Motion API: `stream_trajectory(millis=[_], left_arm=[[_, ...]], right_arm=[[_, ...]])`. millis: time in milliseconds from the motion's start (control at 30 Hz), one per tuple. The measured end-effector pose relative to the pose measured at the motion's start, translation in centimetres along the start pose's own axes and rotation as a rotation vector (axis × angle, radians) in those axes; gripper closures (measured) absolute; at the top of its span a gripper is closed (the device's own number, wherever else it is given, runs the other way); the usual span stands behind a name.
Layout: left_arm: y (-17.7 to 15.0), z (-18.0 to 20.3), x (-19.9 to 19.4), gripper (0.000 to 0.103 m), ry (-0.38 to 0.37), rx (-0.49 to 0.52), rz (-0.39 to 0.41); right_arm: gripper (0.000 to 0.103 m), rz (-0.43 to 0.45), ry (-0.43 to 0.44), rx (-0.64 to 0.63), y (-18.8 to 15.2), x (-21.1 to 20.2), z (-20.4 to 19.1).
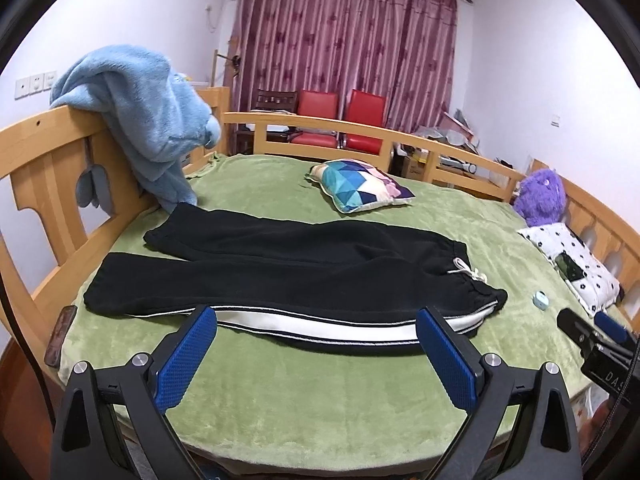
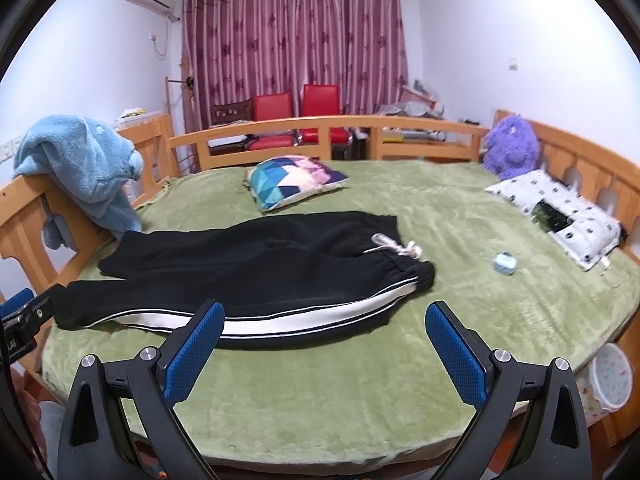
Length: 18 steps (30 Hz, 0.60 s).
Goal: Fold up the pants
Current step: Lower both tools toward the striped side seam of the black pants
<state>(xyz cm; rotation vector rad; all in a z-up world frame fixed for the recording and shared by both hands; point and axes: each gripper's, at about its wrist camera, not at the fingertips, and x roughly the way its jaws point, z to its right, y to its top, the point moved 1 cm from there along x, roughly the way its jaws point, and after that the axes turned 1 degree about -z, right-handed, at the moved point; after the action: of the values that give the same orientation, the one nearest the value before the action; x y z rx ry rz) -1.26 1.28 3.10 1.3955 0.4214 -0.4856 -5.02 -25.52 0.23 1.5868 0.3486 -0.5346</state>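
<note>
Black fleece pants with a white side stripe (image 1: 280,276) lie spread flat on green plush bed cover (image 1: 320,392), just beyond both grippers, left gripper (image 1: 316,344) and right gripper (image 2: 324,338) fingers wide, empty, likely poised to pinch the near edge.

Both hand-held grippers (image 1: 316,328) (image 2: 324,324) agape, empty
</note>
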Motion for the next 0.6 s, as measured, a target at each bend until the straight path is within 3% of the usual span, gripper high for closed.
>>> stream_trajectory(millis=[133, 333, 600], left_arm=[[0.2, -1.6, 2.3, 0.003, 0.003, -0.019, -0.039], [-0.6, -3.7, 8.7, 0.003, 0.078, -0.016, -0.129], [-2.8, -6.4, 17.7, 0.004, 0.094, -0.111, -0.285]], right_arm=[[0.004, -0.061, 0.048, 0.024, -0.1, 3.0, 0.4], [0.006, -0.183, 0.099, 0.074, -1.0, 11.0, 1.6], [0.019, -0.384, 0.089, 0.059, -3.9, 22.0, 2.0]])
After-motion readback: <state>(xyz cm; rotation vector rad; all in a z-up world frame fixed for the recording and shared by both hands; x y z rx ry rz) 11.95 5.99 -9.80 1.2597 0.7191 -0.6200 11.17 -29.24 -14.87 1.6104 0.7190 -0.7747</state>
